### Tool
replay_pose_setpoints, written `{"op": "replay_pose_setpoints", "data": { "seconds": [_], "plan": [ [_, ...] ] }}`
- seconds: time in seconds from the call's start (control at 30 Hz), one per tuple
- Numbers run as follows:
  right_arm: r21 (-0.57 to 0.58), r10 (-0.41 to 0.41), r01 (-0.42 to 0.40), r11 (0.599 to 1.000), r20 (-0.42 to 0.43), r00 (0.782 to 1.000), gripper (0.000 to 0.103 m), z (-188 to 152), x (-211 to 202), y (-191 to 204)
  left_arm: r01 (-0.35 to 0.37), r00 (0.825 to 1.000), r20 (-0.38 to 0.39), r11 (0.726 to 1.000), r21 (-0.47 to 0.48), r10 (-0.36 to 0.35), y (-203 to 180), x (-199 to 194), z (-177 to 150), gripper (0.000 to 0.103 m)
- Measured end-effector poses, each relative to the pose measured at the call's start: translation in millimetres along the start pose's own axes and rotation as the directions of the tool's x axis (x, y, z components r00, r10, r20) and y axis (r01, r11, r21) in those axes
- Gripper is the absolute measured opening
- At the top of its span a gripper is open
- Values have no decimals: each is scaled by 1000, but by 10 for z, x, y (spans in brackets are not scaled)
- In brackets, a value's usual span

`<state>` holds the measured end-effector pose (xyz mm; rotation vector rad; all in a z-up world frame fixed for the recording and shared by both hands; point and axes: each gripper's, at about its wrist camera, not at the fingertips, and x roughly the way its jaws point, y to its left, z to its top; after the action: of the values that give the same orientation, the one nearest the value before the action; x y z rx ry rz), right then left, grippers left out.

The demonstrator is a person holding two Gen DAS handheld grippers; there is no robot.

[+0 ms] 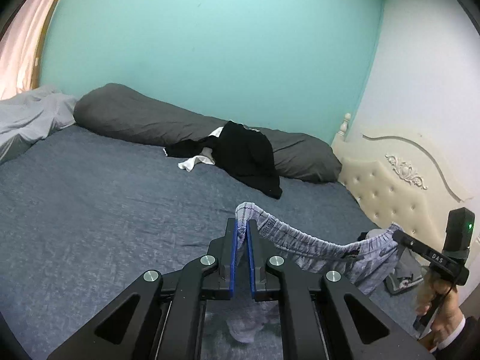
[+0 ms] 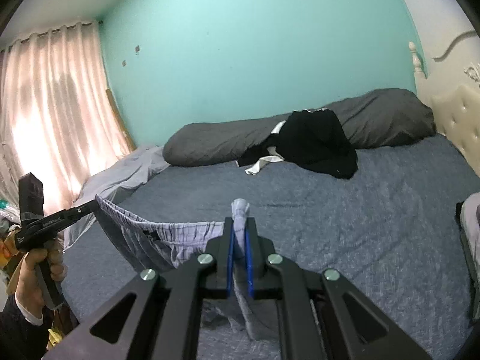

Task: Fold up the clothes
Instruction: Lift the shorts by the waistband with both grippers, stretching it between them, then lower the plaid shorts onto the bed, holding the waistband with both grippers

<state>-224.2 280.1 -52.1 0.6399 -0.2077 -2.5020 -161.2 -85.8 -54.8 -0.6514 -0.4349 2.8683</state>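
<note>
The left gripper (image 1: 243, 234) is pinched tight on one end of the waistband of a pair of checked shorts (image 1: 315, 249). The right gripper (image 2: 240, 234) is pinched tight on the other end. A bit of cloth sticks up between the blue pads of each one. The stretchy band hangs in a loose curve between the two grippers. The rest of the shorts hangs down toward the blue bed (image 1: 105, 210), and the low part cannot be seen well, so it is hard to say if it touches the bed.

The shorts are held up in the air and are not folded flat. This looks like the step where the shorts are spread out and lined up. It could also be the moment they are lifted to be put somewhere else; the pictures do not settle that.

If a fold comes next, both grippers need to hold on, pull the band straight, and lower the shorts flat on a bare part of the bed.

A black garment (image 2: 318, 147) lies in a heap against the long grey pillow (image 2: 228, 141) at the far side.
</note>
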Motion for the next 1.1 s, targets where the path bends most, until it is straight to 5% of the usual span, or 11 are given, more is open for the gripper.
{"op": "replay_pose_setpoints", "data": {
  "seconds": [0.53, 1.1],
  "plan": [
    [-38, 19, -20, 999, -33, 999, 6, -167, -351, 266, -13, 999, -49, 1000, 13, 14, -43, -295, -145, 6],
    [33, -39, 46, 998, -185, 982, 6, -815, 352, -210, -95, 968, -229, 995, 31, 100, 210, 725, -820, 6]
  ]
}}
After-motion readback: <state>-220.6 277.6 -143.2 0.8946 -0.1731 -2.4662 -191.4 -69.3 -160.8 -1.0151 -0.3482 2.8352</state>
